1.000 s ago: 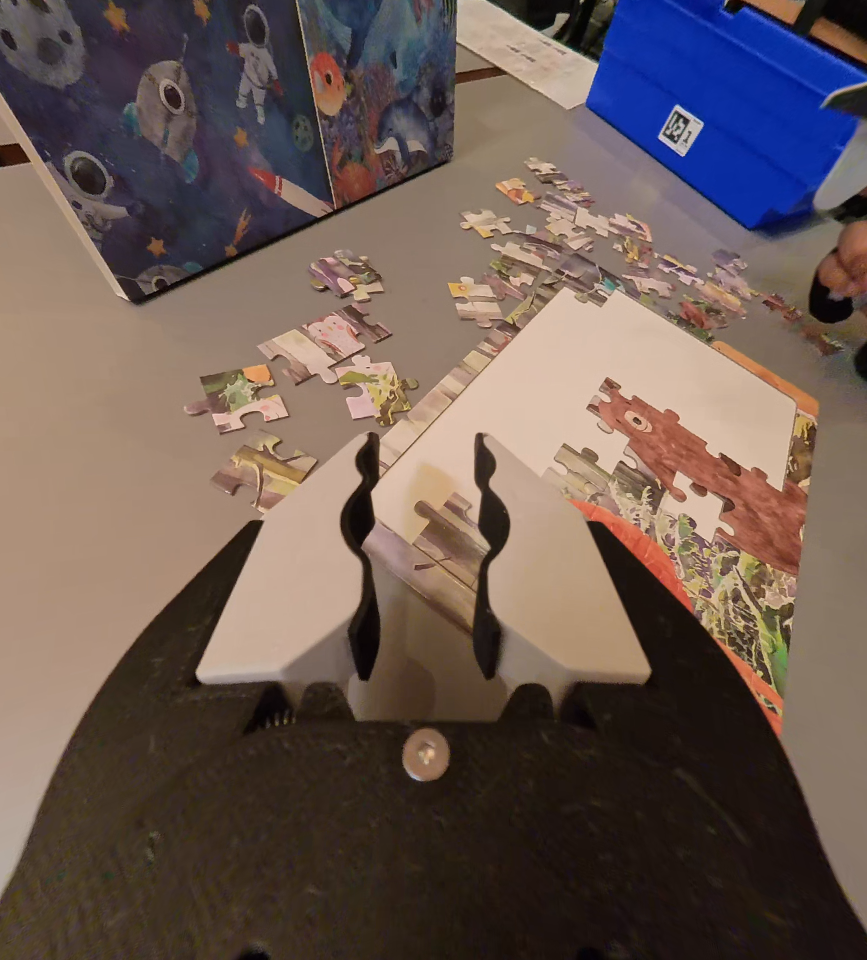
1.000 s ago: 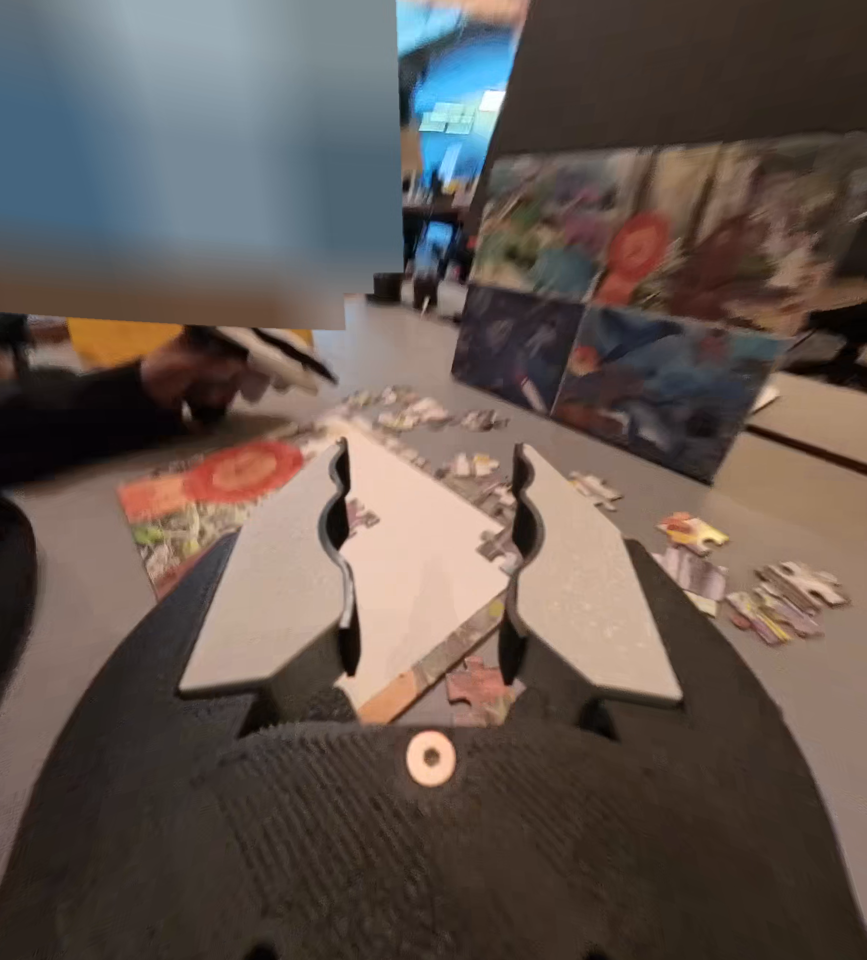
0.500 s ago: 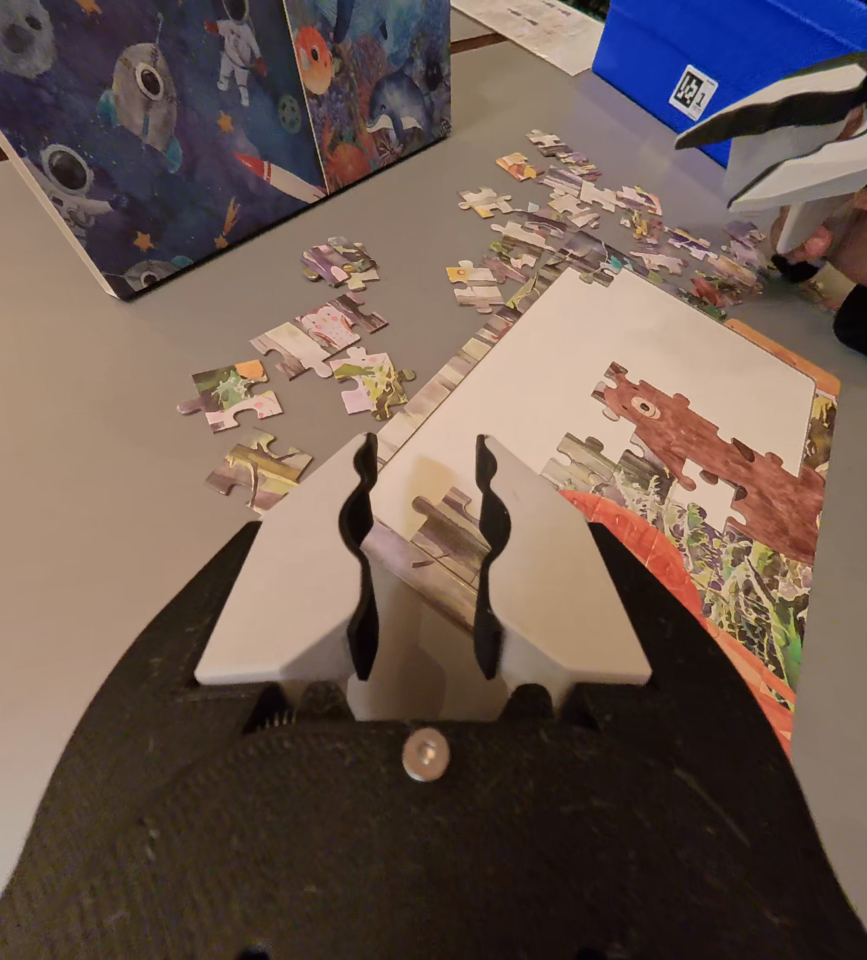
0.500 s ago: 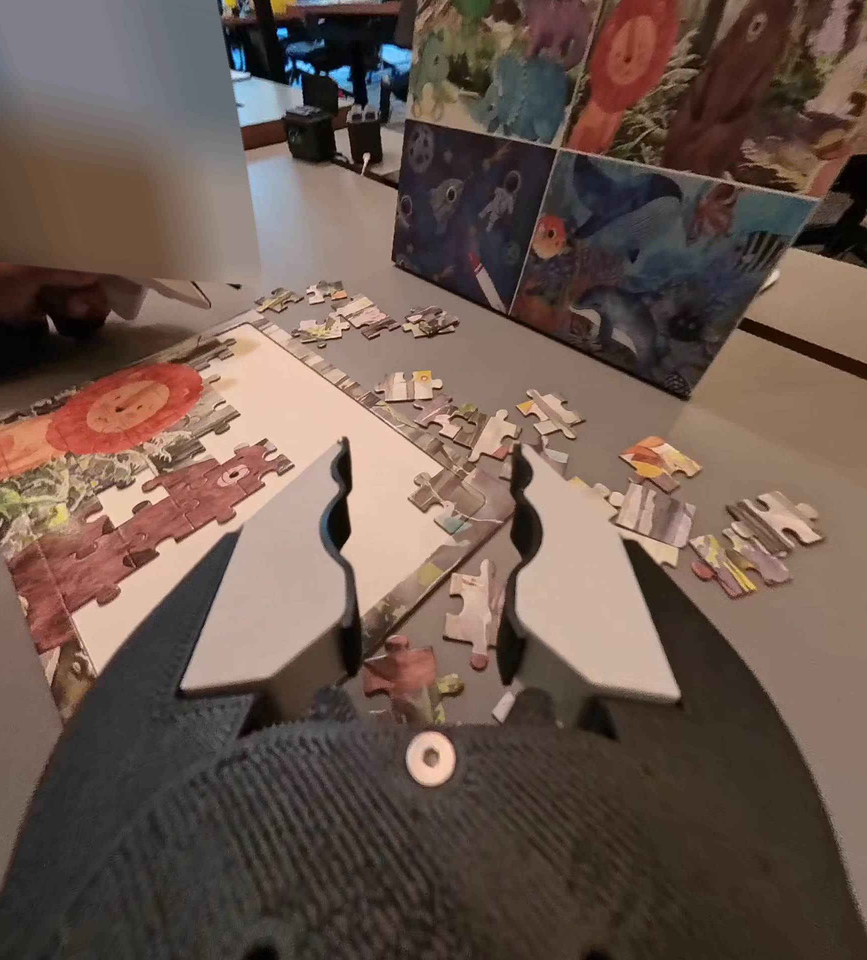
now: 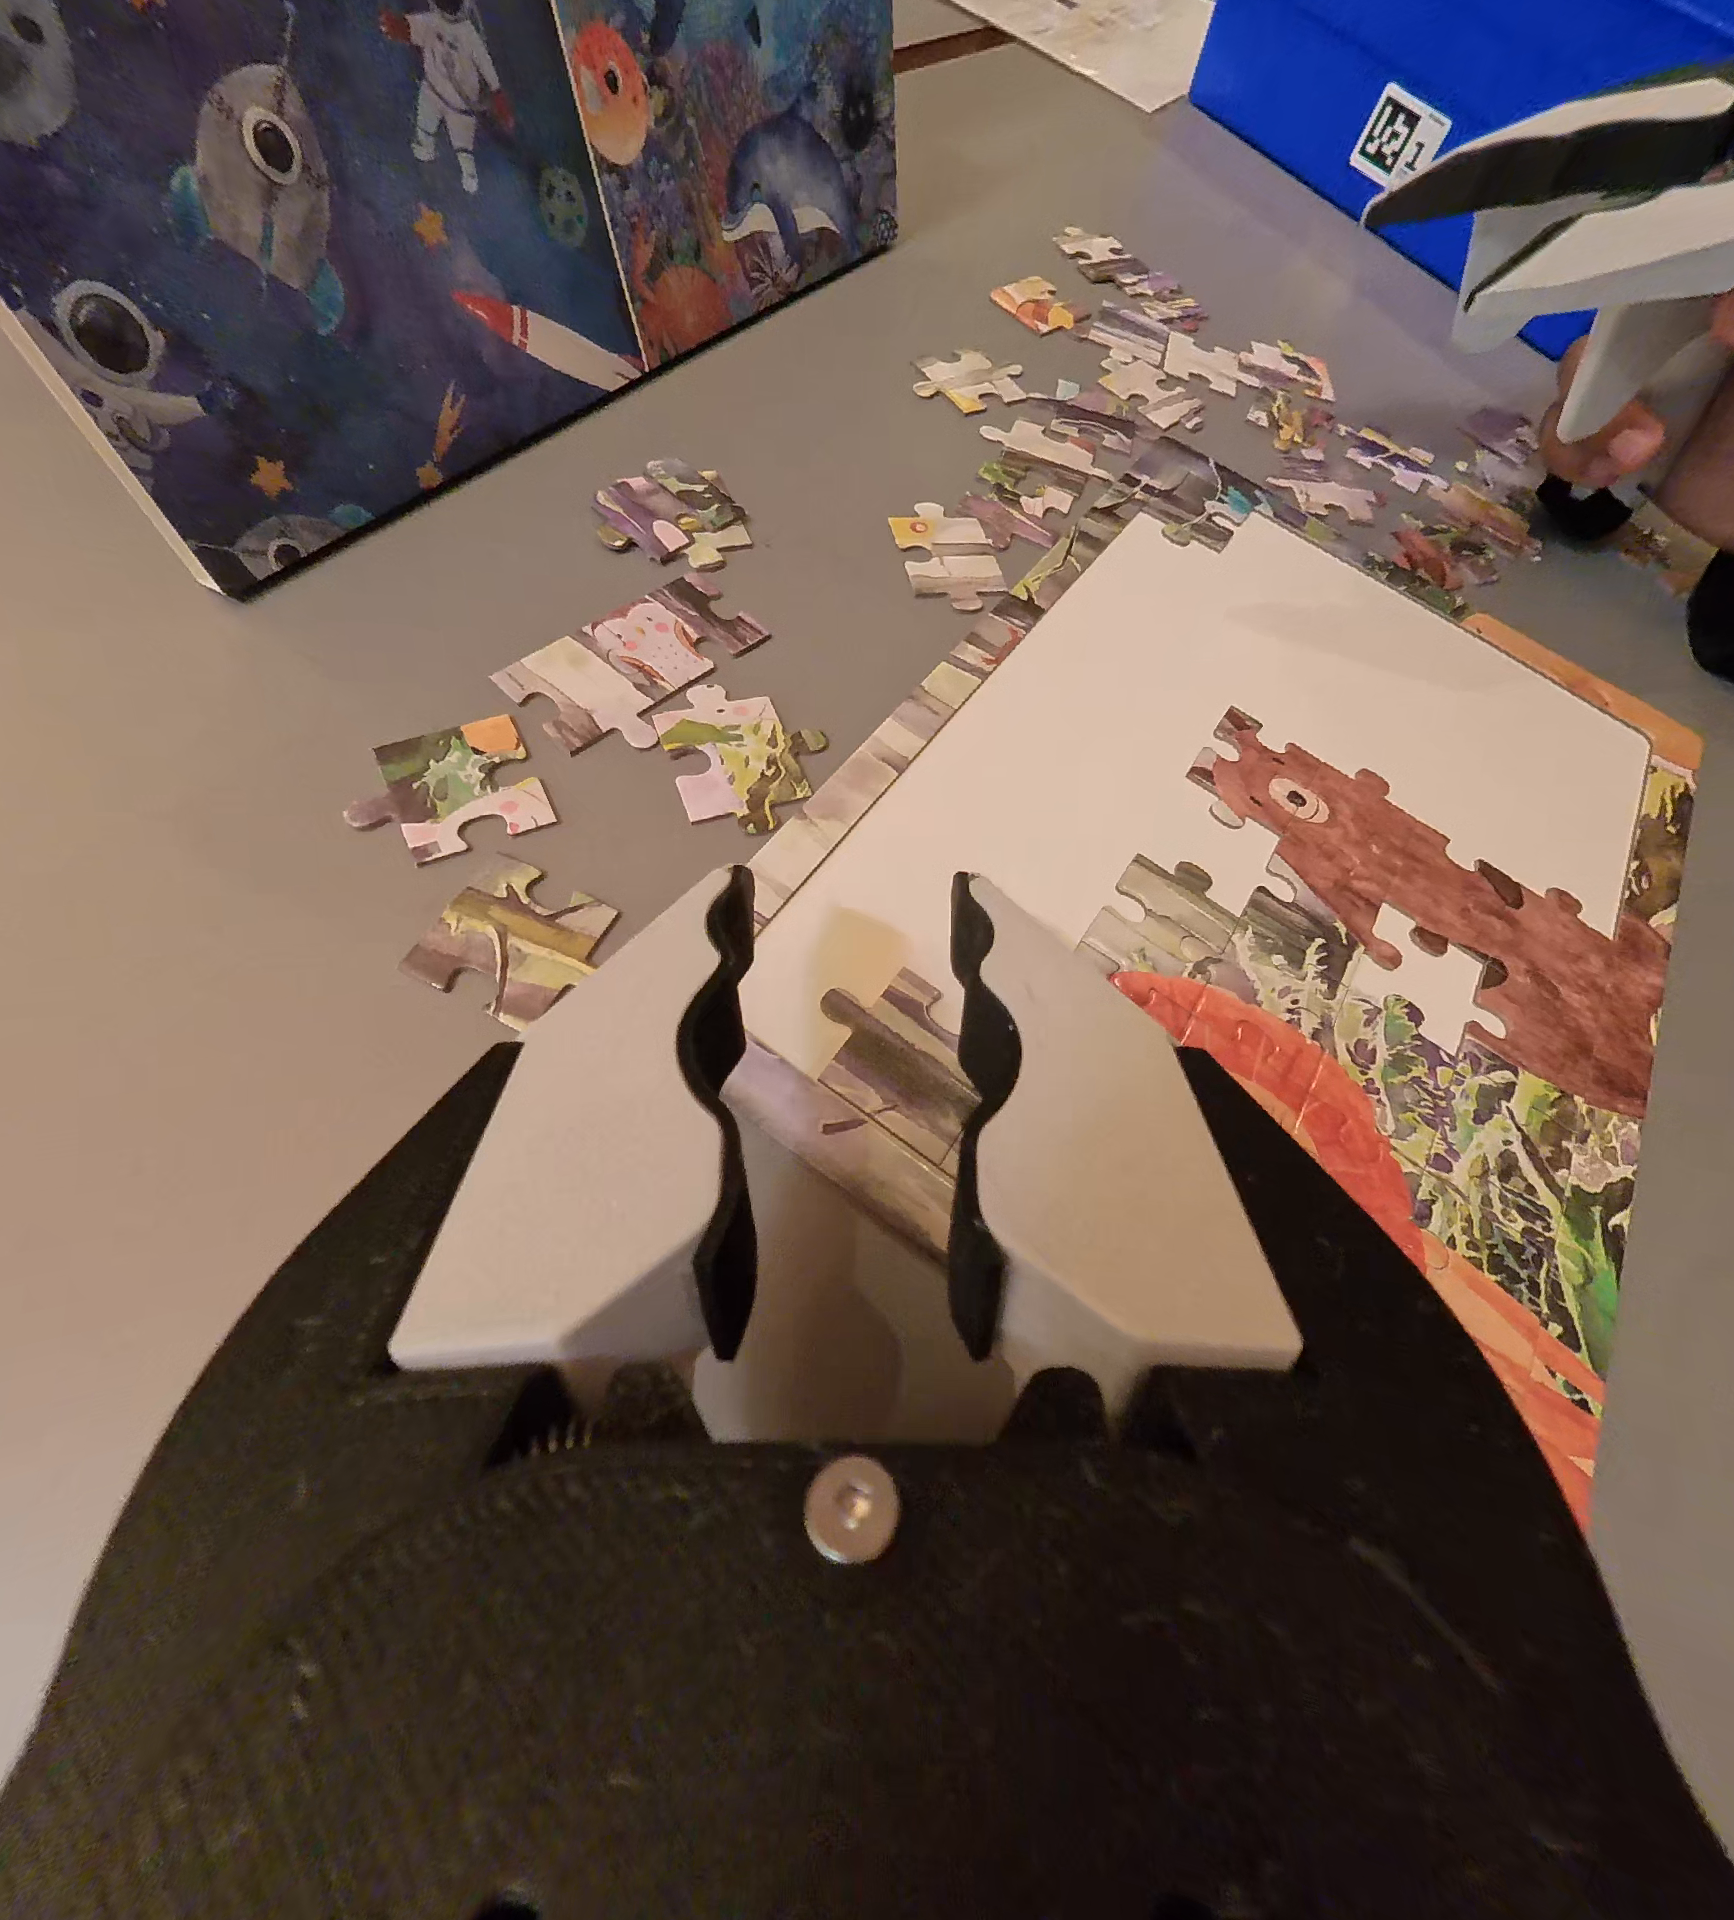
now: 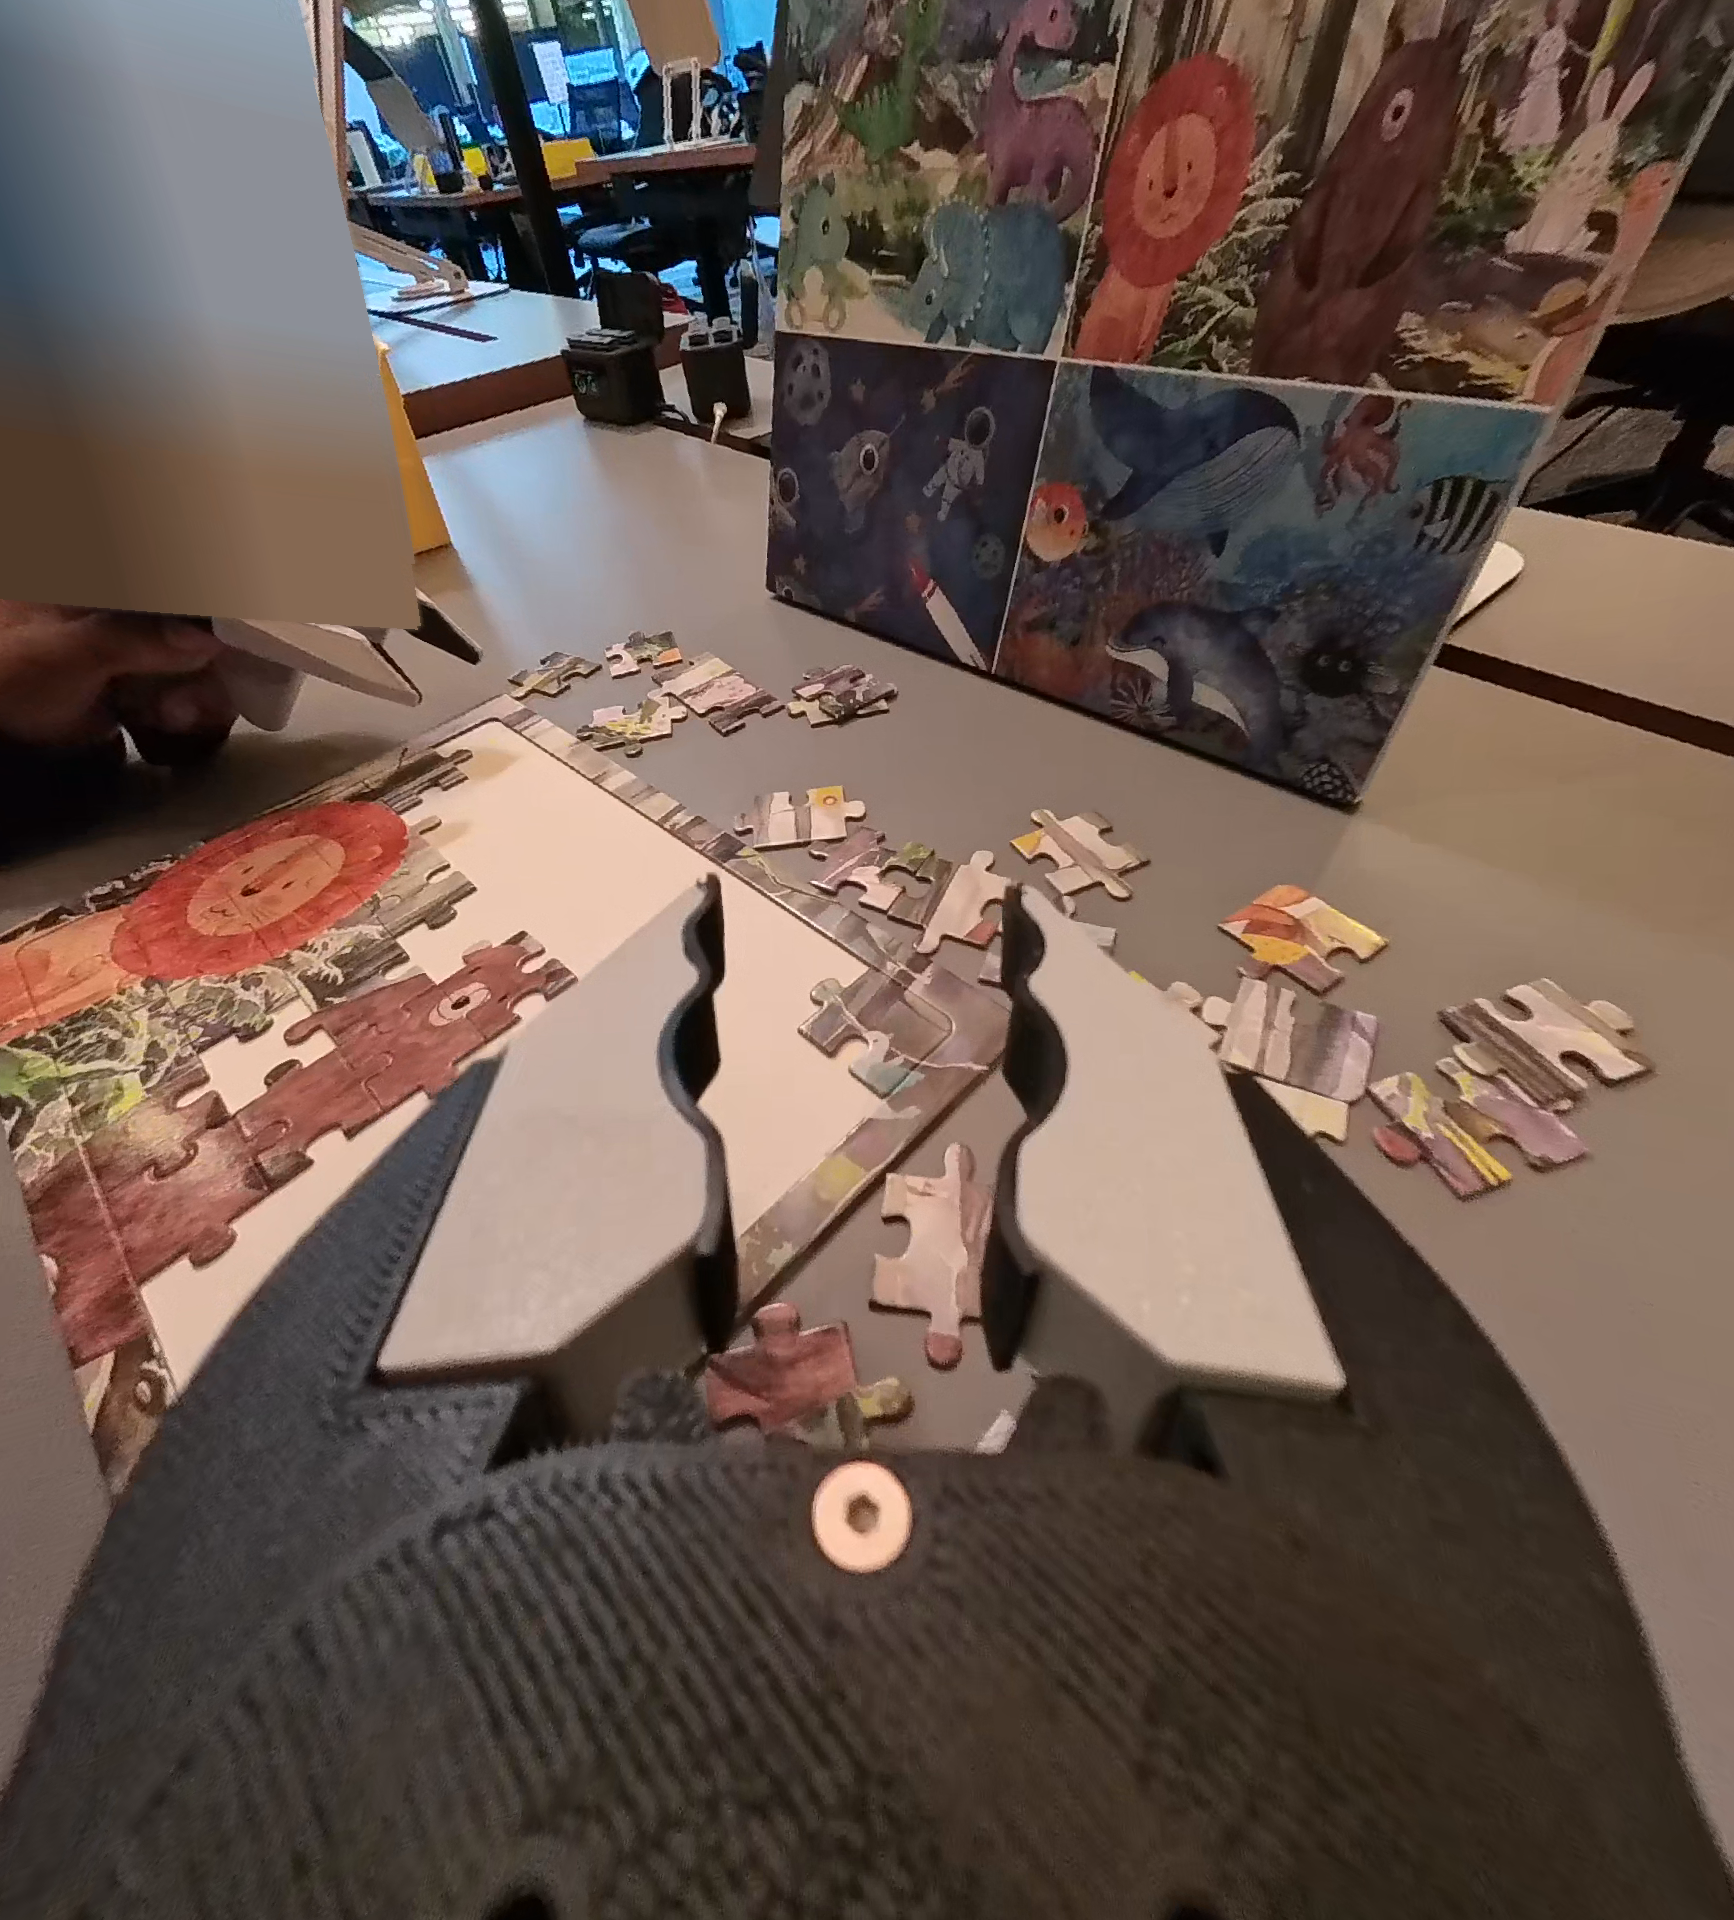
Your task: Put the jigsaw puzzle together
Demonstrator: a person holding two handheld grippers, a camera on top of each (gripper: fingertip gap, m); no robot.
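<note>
Grey table (image 5: 167,1039), half-built jigsaw puzzle (image 5: 1465,1039) lying flat on it. Left gripper (image 5: 847,904) hangs low over its near corner, right gripper (image 6: 858,909) over the far-right corner, both jaws released, nothing held.

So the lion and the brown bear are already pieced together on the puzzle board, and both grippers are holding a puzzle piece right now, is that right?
Not quite. The lion and brown bear are pieced together on the puzzle board, but both grippers are open and empty: the right wrist view shows the right gripper, the left wrist view the left gripper.
</note>
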